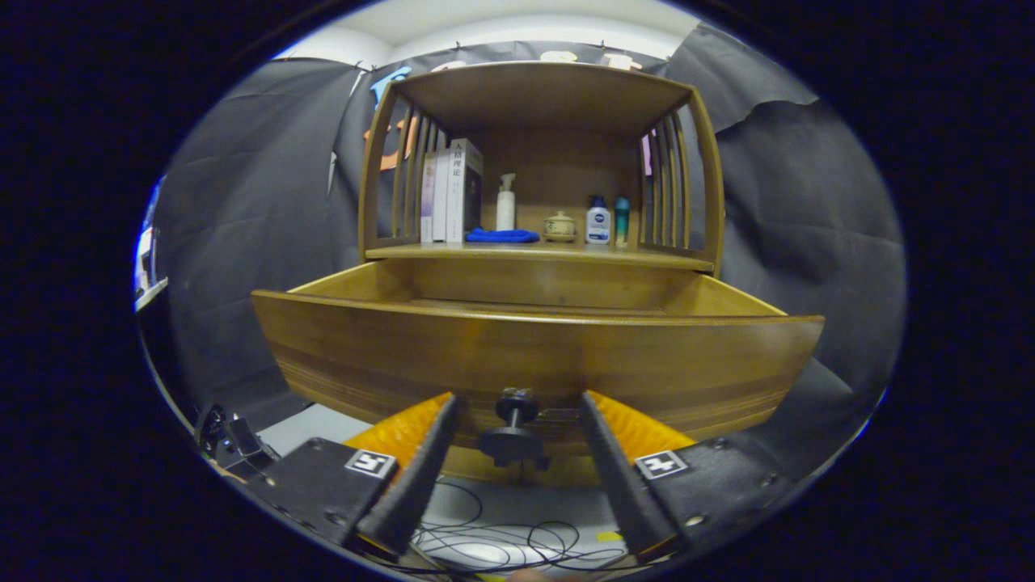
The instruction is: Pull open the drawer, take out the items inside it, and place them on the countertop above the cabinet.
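Looking along the gripper view, you have the gripper (517, 416) straddling the drawer's knob (516, 404), one finger on each side of it with a clear gap between each finger and the knob's stem. So the fingers are released, spread around the knob rather than pressing on it. That spread stance makes sense for hooking behind the knob's cap to draw on it, or for letting go of it; which of the two you cannot tell from here.

The drawer (534, 356) stands pulled well out from the cabinet, its front panel just ahead of your fingers, its side walls running back under the worktop (538, 255). From this low angle the front panel hides the drawer floor, so whatever lies inside cannot be seen; only the inner back wall and the tops of the side walls show.

On the worktop, books (453, 192) stand at the left end against the slatted side. A blue cloth (501, 235) lies at the front edge just beside them, with a pump bottle (505, 204) behind it. A small lidded pot (559, 227) sits mid-worktop, and two bottles (606, 221) stand toward the right end. The front edge between cloth and pot looks free, a fair landing spot.

You will likely need to lift above the front panel to look in.
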### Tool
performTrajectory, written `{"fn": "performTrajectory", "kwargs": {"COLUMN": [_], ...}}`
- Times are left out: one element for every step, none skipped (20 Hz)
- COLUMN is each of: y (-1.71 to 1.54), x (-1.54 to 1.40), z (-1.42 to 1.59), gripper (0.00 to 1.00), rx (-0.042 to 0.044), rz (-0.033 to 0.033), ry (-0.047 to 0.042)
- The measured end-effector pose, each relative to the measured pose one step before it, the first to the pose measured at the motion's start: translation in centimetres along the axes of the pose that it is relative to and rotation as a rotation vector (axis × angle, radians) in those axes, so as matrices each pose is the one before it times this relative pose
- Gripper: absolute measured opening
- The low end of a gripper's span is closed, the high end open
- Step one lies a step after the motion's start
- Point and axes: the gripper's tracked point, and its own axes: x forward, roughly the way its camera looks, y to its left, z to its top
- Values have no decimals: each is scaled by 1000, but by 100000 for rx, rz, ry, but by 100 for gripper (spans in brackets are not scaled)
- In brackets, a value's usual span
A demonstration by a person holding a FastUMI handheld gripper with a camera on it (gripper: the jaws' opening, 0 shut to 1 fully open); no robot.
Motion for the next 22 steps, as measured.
{"fn": "performTrajectory", "kwargs": {"y": [279, 318, 369, 392, 369, 230, 390, 144, 118, -64, -55, -211, -46, -156, -40, -16, -43, -101, -680, -177, -404, -263], "x": [-917, -504, -527, -659, -489, -333, -328, -60, 38, 149, 265, 362, 481, 586, 584, 665, 705, 750, 734, 674, 745, 763], "z": [292, 427, 617, 841, 1123, 950, 1210, 835, 958, 903, 1003, 833, 896, 403, 345, 352, 508, 290, -35, 134, 57, -138], "gripper": [100, 100, 100, 100, 100, 100, 100, 99, 100, 100, 99, 99, 99, 100, 100, 100, 99, 100, 100, 99, 99, 99], "rx": [444, 435, 186, 204, 70, 445, 668, 1041, 901, 651, 358, -413, -827, -599, 94, 620, 866, 567, -477, -781, 477, 824], "rz": [1719, 1436, 1737, 1826, 1697, 1353, 1908, 1254, 1095, 691, 735, 27, 895, 125, 686, 508, 1059, 335, -1187, 389, -935, -239], "ry": [819, 627, 264, -484, -637, -906, -629, -135, -46, -115, -829, -412, -397, 1396, 2019, 2237, 1533, 2178, 3712, 2263, 2897, 3077]}}
